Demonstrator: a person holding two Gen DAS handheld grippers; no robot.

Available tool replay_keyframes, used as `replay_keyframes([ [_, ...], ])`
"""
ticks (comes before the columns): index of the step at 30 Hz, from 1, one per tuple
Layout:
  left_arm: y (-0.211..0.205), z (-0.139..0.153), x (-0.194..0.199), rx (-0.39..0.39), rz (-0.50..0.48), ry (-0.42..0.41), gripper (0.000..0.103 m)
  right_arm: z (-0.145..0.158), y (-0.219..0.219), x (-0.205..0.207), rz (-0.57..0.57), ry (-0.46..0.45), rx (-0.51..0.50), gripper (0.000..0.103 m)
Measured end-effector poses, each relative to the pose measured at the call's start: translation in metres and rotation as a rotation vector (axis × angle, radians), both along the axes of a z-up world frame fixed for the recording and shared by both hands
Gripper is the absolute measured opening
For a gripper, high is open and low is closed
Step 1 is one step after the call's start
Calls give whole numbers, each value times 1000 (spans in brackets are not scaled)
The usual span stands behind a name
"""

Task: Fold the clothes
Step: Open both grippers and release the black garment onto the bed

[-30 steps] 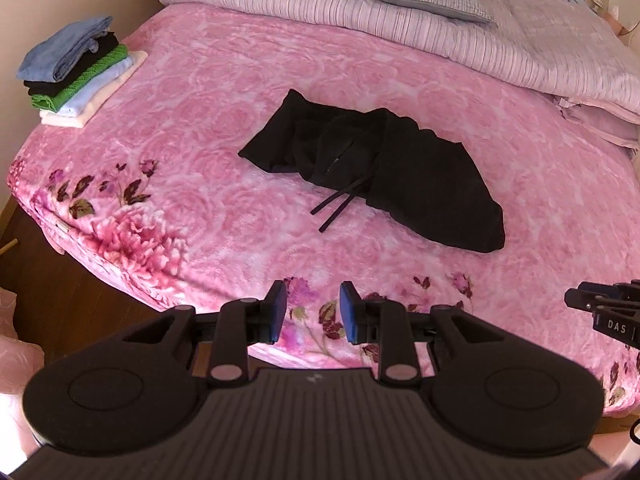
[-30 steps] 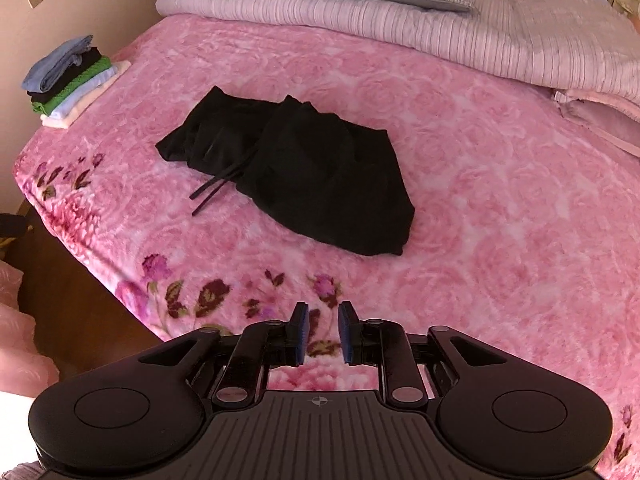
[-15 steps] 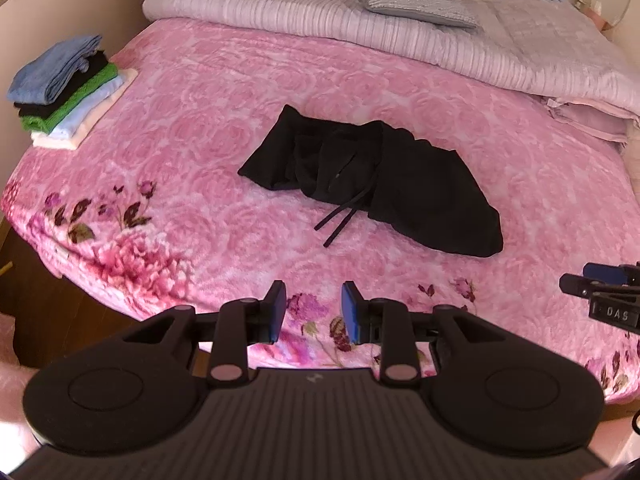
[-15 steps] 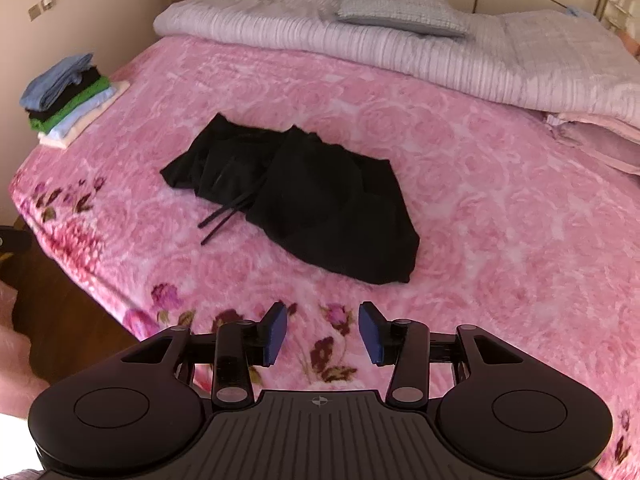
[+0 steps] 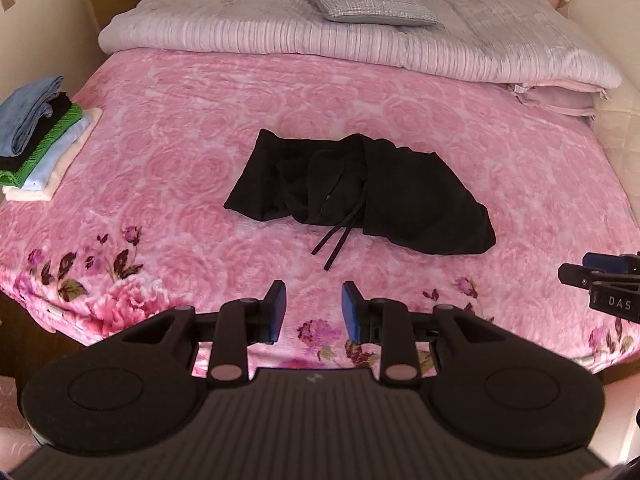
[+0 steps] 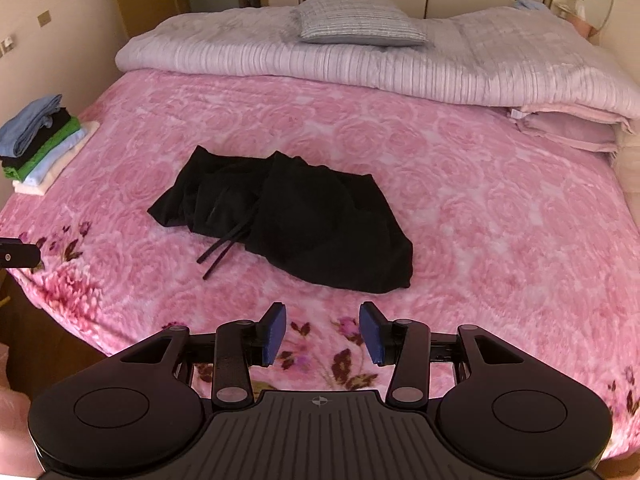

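A crumpled black garment (image 5: 360, 188) with two loose drawstrings (image 5: 336, 240) lies in the middle of the pink rose blanket (image 5: 168, 168); it also shows in the right wrist view (image 6: 288, 220). My left gripper (image 5: 314, 312) is open and empty, above the bed's near edge, short of the garment. My right gripper (image 6: 323, 334) is open and empty, also above the near edge; it shows at the right edge of the left wrist view (image 5: 600, 276). The tip of the left gripper shows at the left edge of the right wrist view (image 6: 16, 255).
A stack of folded clothes (image 5: 36, 140) sits at the bed's left edge, also seen in the right wrist view (image 6: 40, 144). A folded lilac quilt (image 5: 360, 48) with a grey pillow (image 5: 364, 8) lies across the head of the bed. Dark floor (image 5: 24, 344) lies below left.
The right gripper's jaws have opened wide from nearly shut. Both grippers have tilted up and moved slightly towards the bed, so more of the headboard end shows. The garment has not moved.
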State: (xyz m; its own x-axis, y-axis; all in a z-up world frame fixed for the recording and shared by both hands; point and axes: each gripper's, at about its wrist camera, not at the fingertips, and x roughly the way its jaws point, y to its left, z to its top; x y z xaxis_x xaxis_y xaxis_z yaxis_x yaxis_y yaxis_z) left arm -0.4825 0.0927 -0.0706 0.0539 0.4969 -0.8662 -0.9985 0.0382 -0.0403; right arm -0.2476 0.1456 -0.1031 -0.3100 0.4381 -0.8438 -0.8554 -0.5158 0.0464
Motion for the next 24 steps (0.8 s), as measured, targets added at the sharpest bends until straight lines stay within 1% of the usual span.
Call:
replay_keyframes([
  [5,-5,-15,-15,-19,-6,-13,26,-11,-11,-8,-16,-9,-15,45],
  [10,-4,-35,-29,-43,28,-33,26,-24,-13,-5,-26,-36,-23,45],
  [13,-3,-48,-38,-58,50,-45,26,-35,-9,1,-38,-55,-8,45],
  [17,1,-70,-43,-74,78,-56,26,-51,-5,6,-16,-74,60,45],
  [19,7,-86,-41,-80,100,-58,26,-66,-3,3,37,-112,97,45],
  [21,14,-102,-40,-85,123,-60,26,-87,-1,-4,118,-180,128,45],
  [24,23,-126,-38,-94,156,-63,26,-125,-2,-19,274,-304,175,45],
])
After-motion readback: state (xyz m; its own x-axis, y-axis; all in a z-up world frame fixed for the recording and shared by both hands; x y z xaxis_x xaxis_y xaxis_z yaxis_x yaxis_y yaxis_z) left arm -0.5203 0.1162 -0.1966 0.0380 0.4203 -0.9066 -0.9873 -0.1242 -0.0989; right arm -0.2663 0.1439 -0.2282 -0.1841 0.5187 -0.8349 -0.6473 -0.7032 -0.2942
